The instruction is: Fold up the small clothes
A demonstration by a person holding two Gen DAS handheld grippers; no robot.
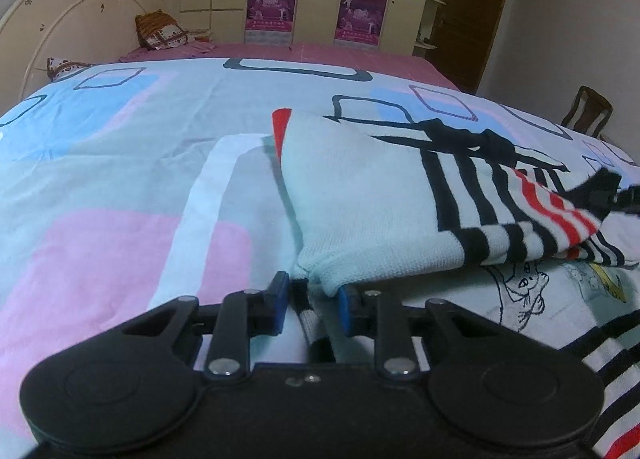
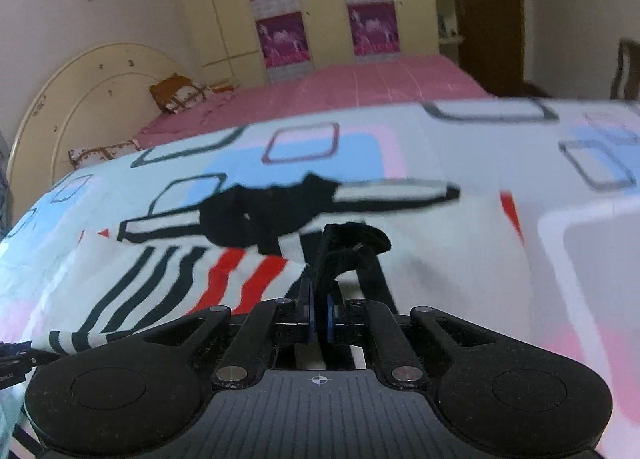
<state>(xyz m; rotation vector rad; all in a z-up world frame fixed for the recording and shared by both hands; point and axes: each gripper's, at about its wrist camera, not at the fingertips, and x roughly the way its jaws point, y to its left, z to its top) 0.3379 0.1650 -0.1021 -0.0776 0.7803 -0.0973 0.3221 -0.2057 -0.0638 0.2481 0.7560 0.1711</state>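
While my right gripper is clenched on a black edge of the sweater, its blue pads nearly together with the cloth rising between them, the fold is plainly only part made. That black trim stands up at about twelve o'clock from the fingers, and the striped part of the garment lies at nine to ten o'clock of them, on the patterned bedspread.

My left gripper is spread apart, its blue pads on either side of a pale corner of the sweater. The corner sits between them but I judge it is not pinched, since a gap shows on the left side. From this gripper the garment runs off toward one and two o'clock, where one pale layer already lies doubled over a printed layer beneath, with black and red stripes at its far end.

So I judge one fold is laid over, roughly. Left to do: bring the held black edge across and set it down, square up the corner by my left hand, and flatten the bundle. I see no finished garments stacked anywhere on the bed in either view.
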